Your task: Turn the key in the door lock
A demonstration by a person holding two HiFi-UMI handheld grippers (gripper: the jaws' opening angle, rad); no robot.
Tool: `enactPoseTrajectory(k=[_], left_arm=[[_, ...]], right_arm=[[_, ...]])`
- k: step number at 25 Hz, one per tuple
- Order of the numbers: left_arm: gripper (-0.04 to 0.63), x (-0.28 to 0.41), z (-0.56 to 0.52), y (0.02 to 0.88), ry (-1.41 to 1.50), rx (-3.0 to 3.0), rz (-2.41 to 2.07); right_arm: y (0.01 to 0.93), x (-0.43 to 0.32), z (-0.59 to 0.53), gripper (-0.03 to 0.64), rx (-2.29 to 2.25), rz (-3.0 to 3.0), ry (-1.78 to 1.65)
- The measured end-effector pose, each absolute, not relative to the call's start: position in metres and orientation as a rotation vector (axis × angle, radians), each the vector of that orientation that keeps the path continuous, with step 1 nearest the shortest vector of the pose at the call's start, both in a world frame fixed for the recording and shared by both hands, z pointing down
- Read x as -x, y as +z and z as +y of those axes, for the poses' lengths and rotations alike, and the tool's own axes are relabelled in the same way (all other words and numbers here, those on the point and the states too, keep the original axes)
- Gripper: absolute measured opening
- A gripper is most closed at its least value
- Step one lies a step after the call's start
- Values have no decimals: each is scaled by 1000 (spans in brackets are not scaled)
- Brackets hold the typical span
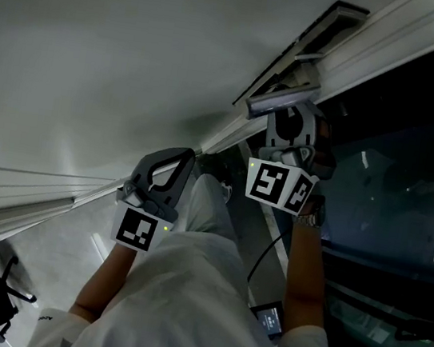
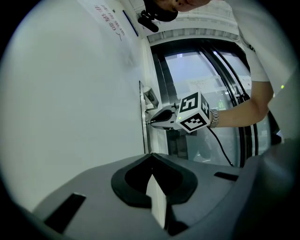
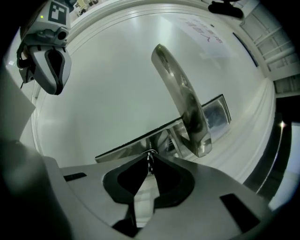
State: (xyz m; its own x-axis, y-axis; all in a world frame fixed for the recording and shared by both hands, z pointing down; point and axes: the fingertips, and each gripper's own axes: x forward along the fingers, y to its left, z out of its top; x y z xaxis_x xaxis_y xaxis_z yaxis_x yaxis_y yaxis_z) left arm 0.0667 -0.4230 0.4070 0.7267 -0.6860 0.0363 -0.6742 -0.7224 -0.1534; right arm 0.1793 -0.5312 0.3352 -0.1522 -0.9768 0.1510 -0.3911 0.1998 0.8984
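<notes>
Right gripper leads: in the head view we see it at the edge of the white door, just under the steel lever handle, its marker cube turned up toward us. The left gripper hangs well apart from the lock, lower left and nearer our body. In the left gripper view our left jaws meet tip to tip with nothing between them. Beyond them the right gripper's nose is against the door's edge just below the handle. In the right gripper view the jaws are pinched on the key, a small bright sliver at their tips. It sits in the lock plate just beside the foot of the handle. We judge that the key's long axis runs straight ahead into the door, along the line the right gripper points. The turn should therefore be a roll of that wrist, and only the right hand is near enough to make it. No container is in view; only the keyway holds anything, and the blade inside it is hidden.
</notes>
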Motion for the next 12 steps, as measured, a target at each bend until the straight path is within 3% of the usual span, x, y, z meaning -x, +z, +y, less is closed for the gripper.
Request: enactPoseTrajectory(k=[12], left_arm=[[5, -62, -418, 409, -147, 2789, 1130]], right_arm=[[330, -184, -531, 15, -1537, -2036, -558]])
